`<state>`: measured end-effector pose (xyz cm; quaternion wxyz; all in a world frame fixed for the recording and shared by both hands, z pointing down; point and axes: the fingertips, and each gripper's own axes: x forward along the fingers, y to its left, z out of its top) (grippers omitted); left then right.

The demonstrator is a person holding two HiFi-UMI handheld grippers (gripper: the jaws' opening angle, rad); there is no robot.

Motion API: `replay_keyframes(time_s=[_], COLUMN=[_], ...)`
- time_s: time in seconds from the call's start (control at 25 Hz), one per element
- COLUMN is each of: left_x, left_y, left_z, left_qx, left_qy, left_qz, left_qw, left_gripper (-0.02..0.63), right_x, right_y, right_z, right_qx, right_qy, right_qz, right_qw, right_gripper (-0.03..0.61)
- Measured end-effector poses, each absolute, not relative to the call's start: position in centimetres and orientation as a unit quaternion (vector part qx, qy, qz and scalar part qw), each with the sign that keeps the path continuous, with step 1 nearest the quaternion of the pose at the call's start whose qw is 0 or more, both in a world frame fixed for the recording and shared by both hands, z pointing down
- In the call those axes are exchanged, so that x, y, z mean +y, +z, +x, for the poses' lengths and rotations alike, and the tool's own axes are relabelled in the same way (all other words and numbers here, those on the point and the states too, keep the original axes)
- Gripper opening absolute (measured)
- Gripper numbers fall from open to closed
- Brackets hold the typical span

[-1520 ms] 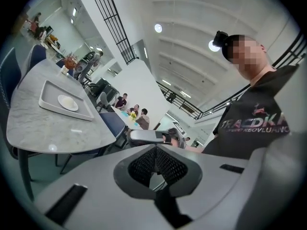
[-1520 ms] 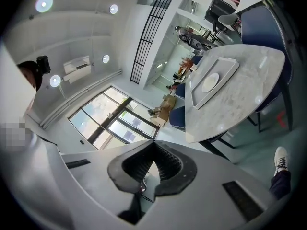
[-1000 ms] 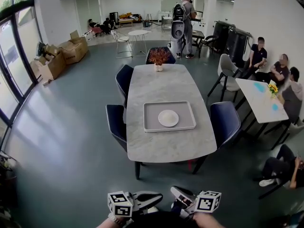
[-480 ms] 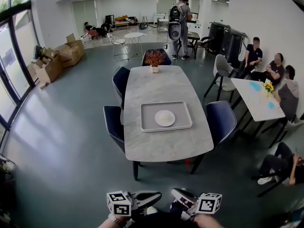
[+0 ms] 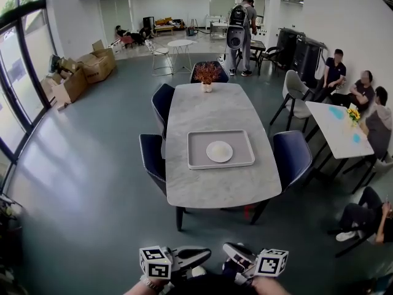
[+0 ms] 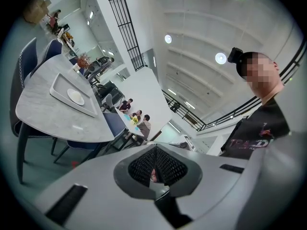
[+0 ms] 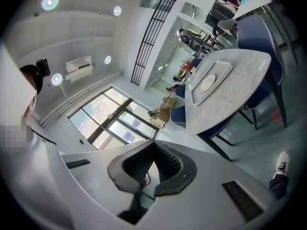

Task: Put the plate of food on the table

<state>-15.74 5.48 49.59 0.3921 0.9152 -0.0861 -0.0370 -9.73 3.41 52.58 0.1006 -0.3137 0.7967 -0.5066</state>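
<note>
The plate rests in the tray on the surface. Left claw and right claw are both closed and empty, held low near the body, well apart from it, probably because neither carries a load.

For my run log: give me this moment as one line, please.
phase: pre-grasp | left gripper: shut, empty | right gripper: shut, empty | white round plate: on grey rectangular tray | tray: on grey marble table
</note>
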Motion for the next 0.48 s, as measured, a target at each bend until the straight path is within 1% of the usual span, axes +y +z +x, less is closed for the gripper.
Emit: replay_keyframes(time_s=[0.2, 0.32, 0.48], left_x=[5.3, 5.4, 5.6], left_y=[49.1, 49.3, 49.5], left_z=[-15.0, -14.7, -14.3], left_qx=[-0.075, -0.071, -0.07], left_qy=[-0.024, -0.029, -0.033], left_qz=[0.918, 0.917, 0.911], left_qw=[0.389, 0.392, 0.406], left_gripper=[0.009, 0.008, 0.009], right_x=[3.1, 3.3, 3.4], right_y=[52.1, 52.2, 52.3], right_z=[-9.6, -9.4, -8.8], right_qx=[0.806, 0.797, 0.793], right_qy=[-0.493, -0.505, -0.506], right_qz=[-0.31, -0.314, -0.322], right_qw=[0.102, 0.108, 0.105], right_gripper=[0.009, 0.009, 0.009])
